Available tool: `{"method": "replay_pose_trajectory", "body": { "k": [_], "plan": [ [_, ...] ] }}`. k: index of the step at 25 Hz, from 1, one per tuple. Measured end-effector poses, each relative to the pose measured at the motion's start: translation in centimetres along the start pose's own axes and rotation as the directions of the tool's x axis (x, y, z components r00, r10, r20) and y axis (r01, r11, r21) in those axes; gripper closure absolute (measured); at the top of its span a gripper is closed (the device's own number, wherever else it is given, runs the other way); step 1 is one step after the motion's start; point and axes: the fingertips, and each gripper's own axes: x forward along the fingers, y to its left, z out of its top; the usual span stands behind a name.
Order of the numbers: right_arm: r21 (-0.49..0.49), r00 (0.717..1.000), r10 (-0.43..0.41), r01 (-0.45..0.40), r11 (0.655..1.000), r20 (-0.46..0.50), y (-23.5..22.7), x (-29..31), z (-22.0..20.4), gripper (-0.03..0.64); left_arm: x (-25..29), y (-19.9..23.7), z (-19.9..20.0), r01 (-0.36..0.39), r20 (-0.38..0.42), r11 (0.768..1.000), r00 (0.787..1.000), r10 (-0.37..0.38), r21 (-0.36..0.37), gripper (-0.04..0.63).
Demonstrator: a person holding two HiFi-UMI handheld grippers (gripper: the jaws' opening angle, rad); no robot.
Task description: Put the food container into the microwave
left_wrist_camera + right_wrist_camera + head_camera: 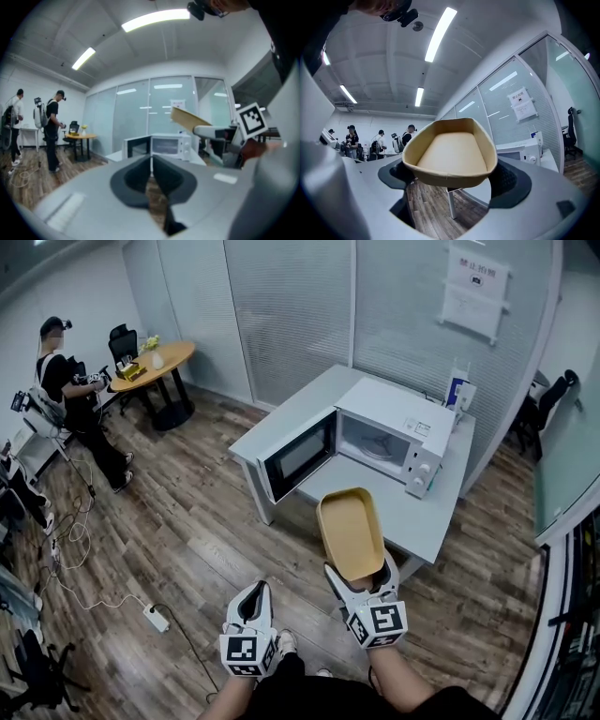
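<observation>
An empty tan food container (pixel 351 532) (pixel 450 152) is held up in front of me, with my right gripper (pixel 364 584) (pixel 449 177) shut on its near end. It hangs just short of the grey table (pixel 309 409) where the white microwave (pixel 380 442) (pixel 164 144) stands with its door (pixel 298 456) swung open to the left. The turntable shows inside, and the cavity holds nothing else. My left gripper (pixel 251 606) (pixel 151 169) hangs lower left over the floor, shut and empty. In the left gripper view the food container (pixel 187 119) shows upper right.
A person (pixel 80 399) stands at far left beside a round wooden table (pixel 155 367) with small items. A power strip (pixel 156 618) and cables lie on the wood floor. Glass partition walls stand behind the microwave. A white-and-blue carton (pixel 459 390) stands at the grey table's back.
</observation>
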Motion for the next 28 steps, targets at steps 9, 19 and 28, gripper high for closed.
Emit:
{"method": "replay_pose_trajectory", "body": {
  "k": [9, 19, 28],
  "plan": [
    [-0.050, 0.998, -0.057, 0.056, 0.997, -0.014, 0.0, 5.6, 0.5, 0.123, 5.4, 5.0, 1.6, 0.057, 0.020, 0.998, 0.998, -0.057, 0.004, 0.580],
    [-0.082, 0.988, -0.157, 0.156, 0.984, -0.009, -0.4, 9.7, 0.3, 0.123, 10.6, 8.6, 2.7, 0.145, 0.052, 0.989, 0.988, -0.146, 0.014, 0.580],
    [-0.100, 0.970, -0.242, 0.240, 0.966, -0.008, -2.4, 10.7, 0.5, 0.123, 13.8, 9.3, 3.4, 0.215, 0.059, 0.976, 0.975, -0.212, -0.035, 0.580]
  ]
}}
